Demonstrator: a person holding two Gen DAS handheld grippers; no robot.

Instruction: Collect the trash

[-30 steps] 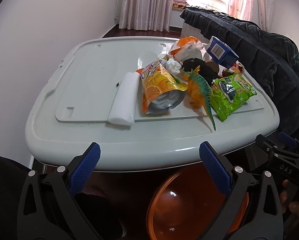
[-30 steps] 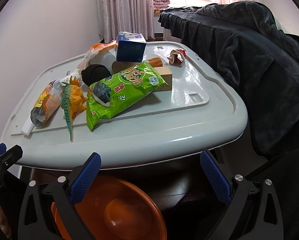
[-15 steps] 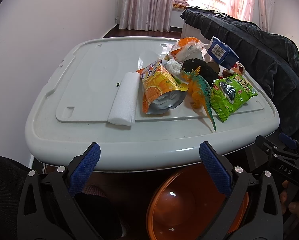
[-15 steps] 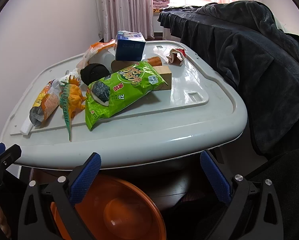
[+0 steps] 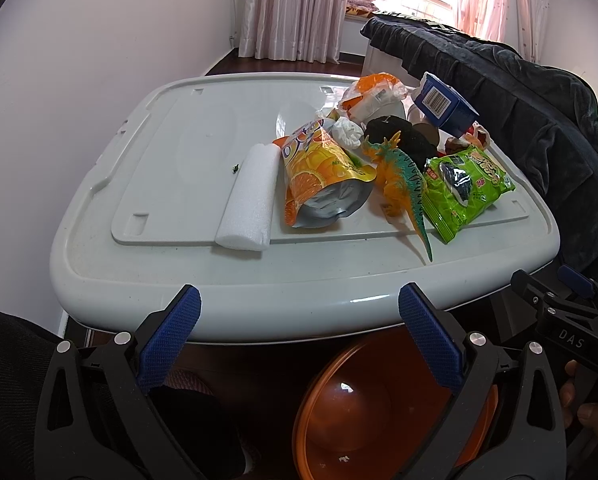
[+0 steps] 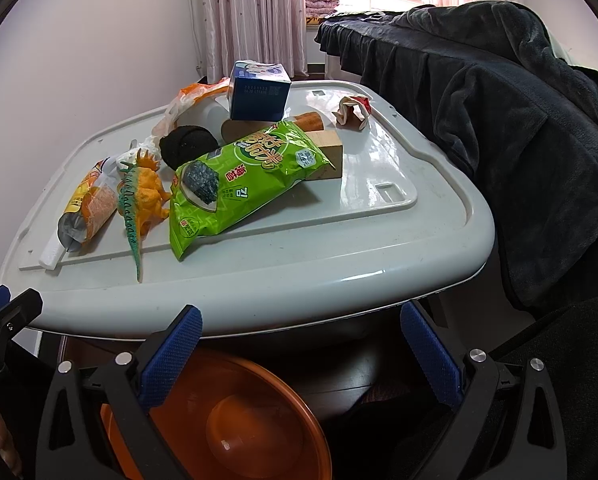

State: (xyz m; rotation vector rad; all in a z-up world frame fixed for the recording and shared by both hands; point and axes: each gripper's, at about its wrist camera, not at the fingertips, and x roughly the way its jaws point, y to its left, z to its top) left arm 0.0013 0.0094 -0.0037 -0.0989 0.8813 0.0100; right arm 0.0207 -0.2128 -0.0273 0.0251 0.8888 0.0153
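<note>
A grey plastic lid [image 5: 203,280] [image 6: 339,264] serves as a table and carries a pile of items. On it lie an orange juice pouch [image 5: 319,168] [image 6: 91,204], a green snack bag [image 5: 465,186] [image 6: 243,176], a white foam roll [image 5: 249,200], crumpled white paper [image 5: 347,132], an orange plastic bag [image 5: 373,90] [image 6: 187,100] and a crumpled red-white wrapper [image 6: 353,110]. Below the lid's near edge stands an orange basin [image 5: 379,408] [image 6: 235,420]. My left gripper [image 5: 299,336] and right gripper [image 6: 299,340] both hang open just short of that edge, holding nothing.
Also on the lid: an orange toy dinosaur [image 5: 399,176] [image 6: 143,196], a black cloth ball [image 6: 187,146], a blue carton [image 5: 443,100] [image 6: 259,90] and a wooden block [image 6: 327,152]. A dark blanket [image 6: 519,120] drapes furniture at the right. White wall at the left.
Both views have crept very slightly; the objects on the lid lie as before and both grippers stay open.
</note>
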